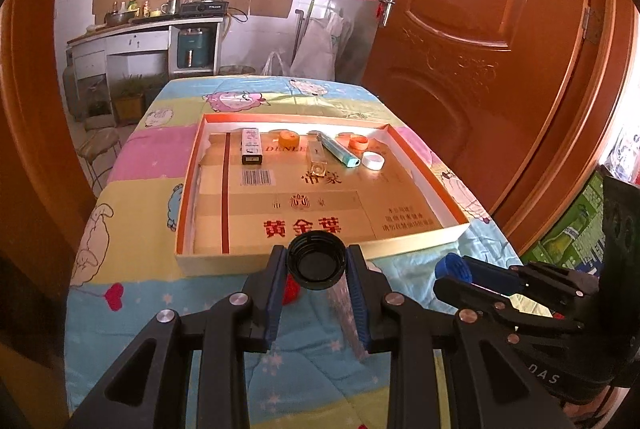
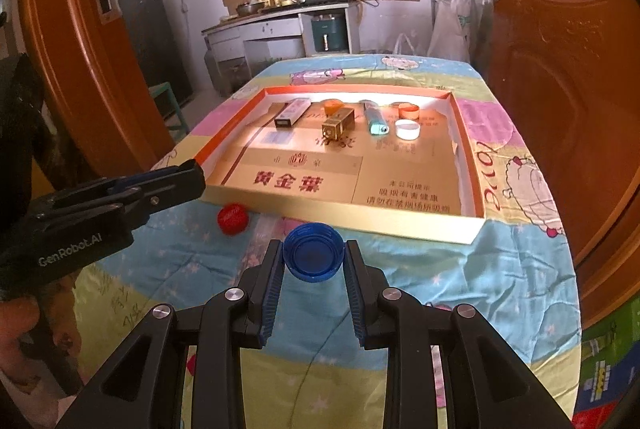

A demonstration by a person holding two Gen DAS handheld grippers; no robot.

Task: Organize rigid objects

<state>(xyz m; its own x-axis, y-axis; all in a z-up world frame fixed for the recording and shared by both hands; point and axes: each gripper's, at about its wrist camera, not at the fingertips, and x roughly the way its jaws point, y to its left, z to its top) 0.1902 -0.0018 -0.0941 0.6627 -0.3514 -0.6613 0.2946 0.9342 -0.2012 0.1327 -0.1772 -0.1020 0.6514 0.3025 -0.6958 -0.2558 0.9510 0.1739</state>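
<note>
My left gripper (image 1: 316,261) is shut on a black bottle cap (image 1: 316,258), held just in front of the near wall of the shallow cardboard tray (image 1: 320,256). My right gripper (image 2: 314,254) is shut on a blue bottle cap (image 2: 314,252), also held before the tray's near wall (image 2: 360,217). A red cap (image 2: 233,218) lies on the cloth by the tray's near left corner. In the tray's far part lie a white box (image 1: 251,146), two orange caps (image 1: 289,138), a gold box (image 2: 338,123), a teal lighter (image 1: 338,149) and a white cap (image 1: 373,161).
The table wears a patterned cartoon cloth (image 2: 460,269). A clear plastic item (image 1: 346,313) lies on the cloth under my left gripper. Orange wooden doors (image 1: 500,49) stand close on the right, a kitchen counter (image 1: 152,29) behind. The right gripper also shows in the left wrist view (image 1: 452,267).
</note>
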